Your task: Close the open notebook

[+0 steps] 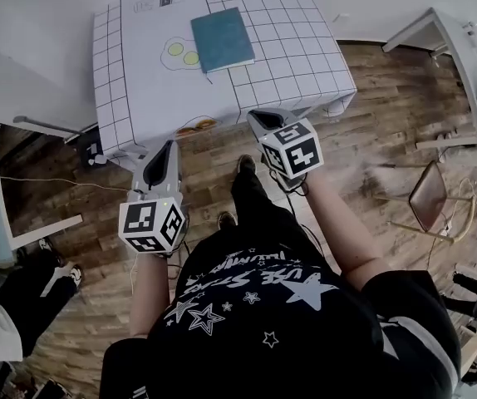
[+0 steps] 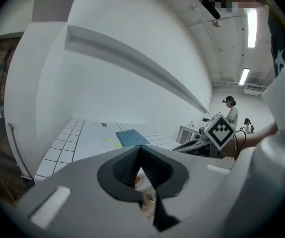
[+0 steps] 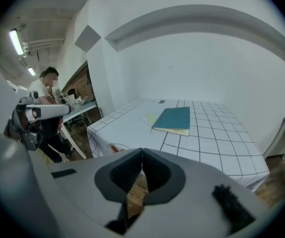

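Head view | left claw (image 1: 170, 145), right claw (image 1: 257, 117) closed, aimed at table (image 1: 139, 65)

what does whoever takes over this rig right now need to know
Left tongs: shut, empty, over the floor short of the table.
Right tongs: shut, empty, by the table's near edge.
Notebook: closed, teal cover up, on the far part of the table, nothing touching it.
Done: the notebook is closed.
Left: nothing that shows here.
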`<state>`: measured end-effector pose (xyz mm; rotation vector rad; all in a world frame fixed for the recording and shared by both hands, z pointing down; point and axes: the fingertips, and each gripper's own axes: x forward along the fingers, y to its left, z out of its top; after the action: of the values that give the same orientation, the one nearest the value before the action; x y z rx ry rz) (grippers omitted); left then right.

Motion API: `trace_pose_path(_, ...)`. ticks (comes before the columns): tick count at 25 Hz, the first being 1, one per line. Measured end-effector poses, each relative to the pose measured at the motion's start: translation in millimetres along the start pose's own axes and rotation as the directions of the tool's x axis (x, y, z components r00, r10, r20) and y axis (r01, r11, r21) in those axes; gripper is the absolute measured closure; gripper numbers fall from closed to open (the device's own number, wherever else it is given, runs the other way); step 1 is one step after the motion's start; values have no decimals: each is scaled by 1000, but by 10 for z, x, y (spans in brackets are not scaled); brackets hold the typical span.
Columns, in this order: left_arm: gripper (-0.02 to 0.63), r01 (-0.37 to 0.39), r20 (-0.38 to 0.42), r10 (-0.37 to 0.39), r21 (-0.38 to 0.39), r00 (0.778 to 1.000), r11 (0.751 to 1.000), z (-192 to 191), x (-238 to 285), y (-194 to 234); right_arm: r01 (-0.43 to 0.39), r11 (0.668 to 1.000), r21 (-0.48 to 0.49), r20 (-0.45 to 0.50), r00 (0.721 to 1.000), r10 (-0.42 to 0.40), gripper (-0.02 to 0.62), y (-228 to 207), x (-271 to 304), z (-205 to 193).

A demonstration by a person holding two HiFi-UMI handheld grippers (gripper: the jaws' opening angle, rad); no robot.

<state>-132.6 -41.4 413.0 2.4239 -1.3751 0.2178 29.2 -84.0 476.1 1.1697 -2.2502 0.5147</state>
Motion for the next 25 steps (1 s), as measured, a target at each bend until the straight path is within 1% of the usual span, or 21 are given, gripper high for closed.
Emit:
trace_pose_path(4, 597, 10, 26, -10, 11, 1000, 1000, -15, -257, -148, -10, 1000, -9, 16, 1000, 11, 578, 258, -230, -145)
trace_pose_path(7, 597, 25, 30, -25, 10, 999, 1000, -83, -437, -276, -18, 1000, -10, 38, 999, 18, 579, 432, -454, -225)
trace_pose_path(12, 597, 64, 25, -65, 16, 998, 998, -208, -586, -507, 17, 1000, 14, 59, 998, -18, 580, 556, -786, -399)
trace_pose_path(16, 597, 84, 34, -85, 24, 996, 996, -223, -695, -719, 17, 1000, 11, 59, 998, -18, 579, 640, -946, -529)
trace_pose_path(20, 597, 69, 51, -71, 39, 996, 997, -157, -777, -814, -5, 1000, -19, 69, 998, 6, 579, 684, -1023, -503)
trace_pose_path(25, 597, 12, 75, -15, 42, 997, 999, -86, -800, -949, -57, 997, -61, 88, 994, 62, 580, 688, -1177, -490)
